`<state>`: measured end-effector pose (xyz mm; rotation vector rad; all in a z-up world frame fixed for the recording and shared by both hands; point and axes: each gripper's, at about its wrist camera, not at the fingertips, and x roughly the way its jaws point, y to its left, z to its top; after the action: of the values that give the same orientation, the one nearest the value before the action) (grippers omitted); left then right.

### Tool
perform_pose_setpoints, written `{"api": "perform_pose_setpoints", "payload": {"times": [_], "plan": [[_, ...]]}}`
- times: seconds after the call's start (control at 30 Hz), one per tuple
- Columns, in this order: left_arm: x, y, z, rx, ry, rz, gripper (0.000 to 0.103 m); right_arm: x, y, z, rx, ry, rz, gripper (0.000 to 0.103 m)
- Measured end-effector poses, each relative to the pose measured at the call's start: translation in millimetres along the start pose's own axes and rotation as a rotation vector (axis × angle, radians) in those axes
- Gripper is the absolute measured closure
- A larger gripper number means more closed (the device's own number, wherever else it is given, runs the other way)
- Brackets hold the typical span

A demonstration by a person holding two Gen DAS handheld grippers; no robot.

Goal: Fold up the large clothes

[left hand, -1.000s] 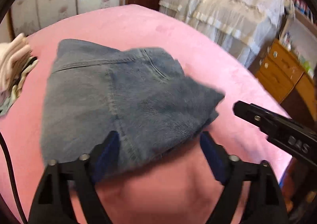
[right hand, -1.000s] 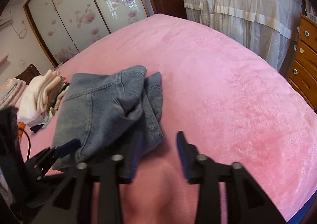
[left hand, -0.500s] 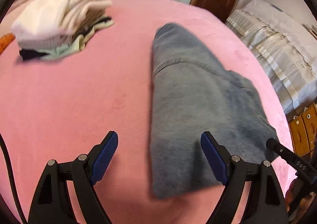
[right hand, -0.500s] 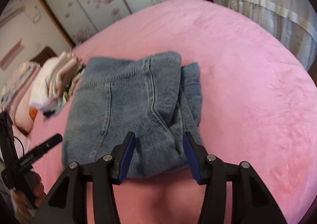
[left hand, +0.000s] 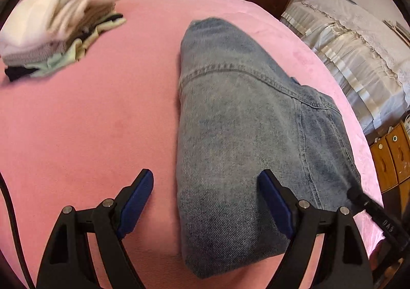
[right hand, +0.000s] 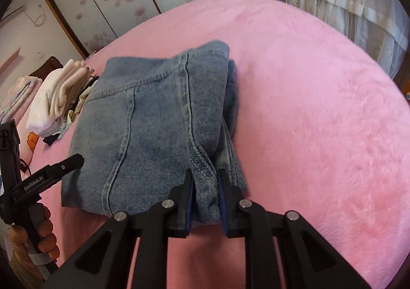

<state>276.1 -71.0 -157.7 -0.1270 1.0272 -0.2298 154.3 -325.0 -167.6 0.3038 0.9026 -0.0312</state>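
Observation:
Folded blue jeans (left hand: 243, 135) lie on the pink bed cover (left hand: 89, 122). My left gripper (left hand: 206, 199) is open and hovers over their near left corner: one finger is above bare cover, the other above denim, and nothing is pinched. In the right wrist view the jeans (right hand: 153, 115) show a thick bunched fold at the near right edge. My right gripper (right hand: 205, 186) is shut on that fold, its pads pressing denim from both sides. The left gripper (right hand: 64, 166) and the hand (right hand: 43, 227) holding it show at the left.
A stack of folded pale clothes (left hand: 59, 25) sits at the far left of the bed, also seen as the stack (right hand: 59, 94) behind the jeans. A second bed with a white lace cover (left hand: 358, 45) and a wooden chest of drawers (left hand: 392, 153) stand to the right.
My left gripper swung off the top of the jeans to their left edge, staying open. My right gripper moved in onto the near fold and its fingers shut on the denim.

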Motion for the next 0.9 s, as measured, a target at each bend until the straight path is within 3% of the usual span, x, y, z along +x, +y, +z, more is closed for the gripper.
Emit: {"api": "perform_pose_setpoints", "payload": {"times": [0.13, 0.2, 0.3, 0.4, 0.47, 0.53, 0.57, 0.6, 0.7, 0.77, 0.83, 0.9], "plan": [[-29, -14, 28, 0.068, -0.087, -0.005, 0.020, -21, 28, 28, -0.131, -0.095, -0.049, 0.082], [-30, -21, 48, 0.080, -0.102, -0.030, 0.020, -16, 44, 49, -0.168, -0.103, 0.002, 0.082], [-11, -42, 77, 0.123, -0.078, -0.060, 0.034, 10, 66, 80, -0.180, -0.074, 0.064, 0.083], [26, -63, 99, 0.184, -0.017, -0.043, 0.036, 57, 76, 109, -0.113, 0.003, 0.131, 0.082], [45, -69, 106, 0.217, -0.005, 0.014, 0.036, 82, 74, 120, -0.100, 0.040, 0.121, 0.082], [63, -70, 109, 0.275, 0.010, 0.112, 0.034, 104, 63, 123, -0.092, 0.073, 0.048, 0.083], [69, -68, 109, 0.292, 0.022, 0.117, 0.033, 111, 54, 123, -0.085, 0.082, 0.013, 0.088], [72, -64, 108, 0.300, 0.024, 0.108, 0.033, 117, 43, 124, -0.073, 0.090, -0.002, 0.103], [72, -68, 103, 0.353, 0.003, 0.112, 0.033, 120, 11, 124, 0.033, 0.125, 0.105, 0.103], [73, -67, 100, 0.367, -0.004, 0.125, 0.032, 113, 5, 124, 0.053, 0.132, 0.122, 0.103], [69, -63, 102, 0.339, -0.002, 0.104, 0.030, 99, 3, 123, 0.044, 0.121, 0.102, 0.096], [63, -54, 106, 0.269, 0.031, 0.074, 0.028, 83, 2, 120, 0.057, 0.124, 0.144, 0.090]]}}
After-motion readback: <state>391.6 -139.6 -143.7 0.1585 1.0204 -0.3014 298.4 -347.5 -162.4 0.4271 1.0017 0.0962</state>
